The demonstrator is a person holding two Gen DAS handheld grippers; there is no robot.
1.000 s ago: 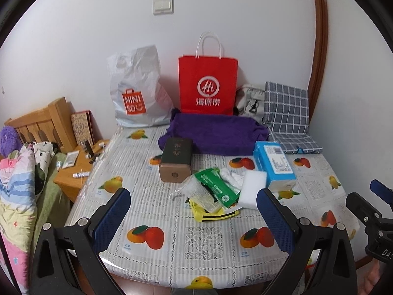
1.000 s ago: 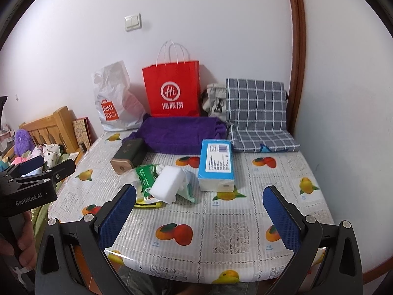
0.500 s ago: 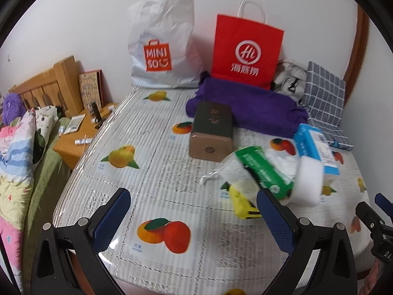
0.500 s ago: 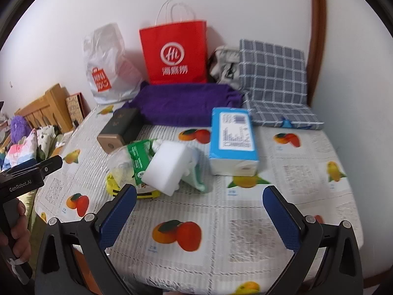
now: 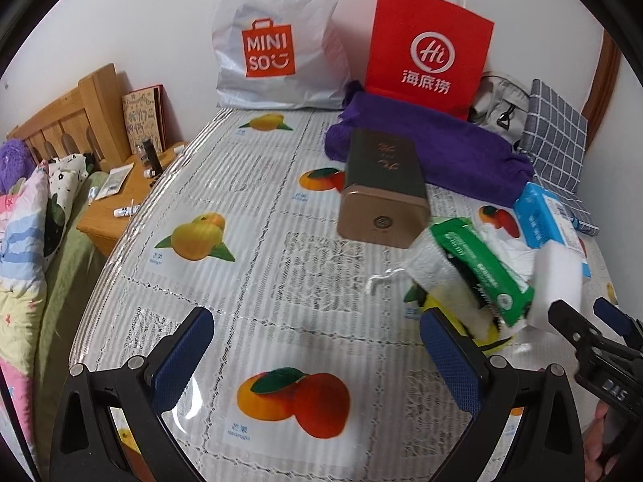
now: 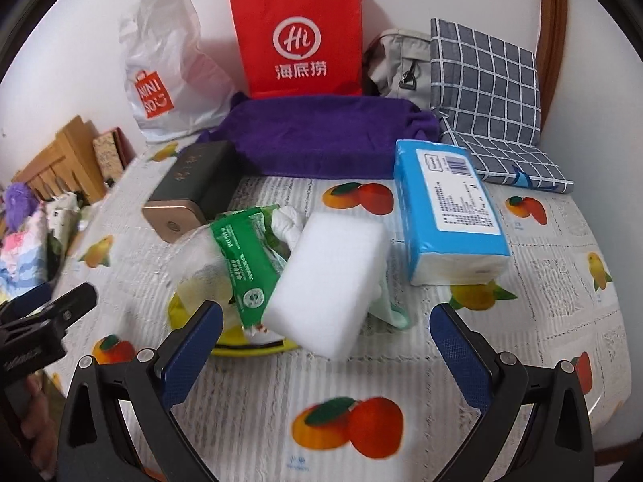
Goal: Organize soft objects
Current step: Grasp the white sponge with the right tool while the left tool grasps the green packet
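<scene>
Soft items: white sponge [image 6: 327, 281], green wipes pack [image 6: 241, 257], blue tissue pack [image 6: 446, 209], heaped mid-frame on table [image 6: 542, 321]; none sorted yet. Left gripper [image 5: 321, 361] and right gripper [image 6: 325, 353]: jaws spread, empty, at lower frame, short of pile.

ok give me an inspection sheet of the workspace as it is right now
surface: table under a fruit-print plastic cover.
job's things: white sponge block leaning on a green packet; blue tissue pack beside it; purple towel behind.
clutter: dark tin box, yellow item under the pile.
grippers: left gripper and right gripper both open, holding nothing.
cables: nothing seen.
surroundings: red paper bag, white plastic bag, checked cushion, wooden headboard.
</scene>
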